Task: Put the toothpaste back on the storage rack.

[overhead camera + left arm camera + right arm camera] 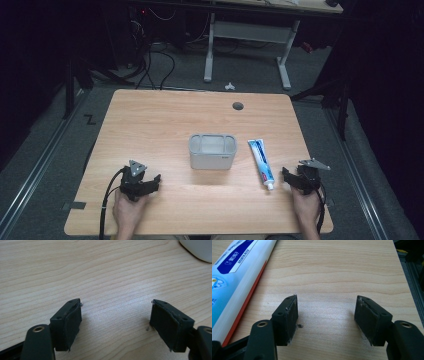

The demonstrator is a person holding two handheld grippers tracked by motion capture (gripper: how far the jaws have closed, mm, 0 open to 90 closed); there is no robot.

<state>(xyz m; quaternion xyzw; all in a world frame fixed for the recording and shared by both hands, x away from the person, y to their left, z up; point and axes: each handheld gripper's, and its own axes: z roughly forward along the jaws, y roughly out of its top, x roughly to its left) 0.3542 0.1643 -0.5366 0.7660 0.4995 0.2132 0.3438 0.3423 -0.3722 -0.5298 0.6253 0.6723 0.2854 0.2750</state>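
I hold both my right gripper (295,181) and my left gripper (142,182) wide open, empty. The white-and-blue plastic toothpaste tube (261,161) lies just right of the grey plastic holder (212,159); I'd grip it mid-body, squarely.

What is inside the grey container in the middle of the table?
From the high view, the grey container looks empty: a pale bare floor in its wide middle compartment. The narrow sections at each end are too small to read, and the near wall hides the floor just behind it.
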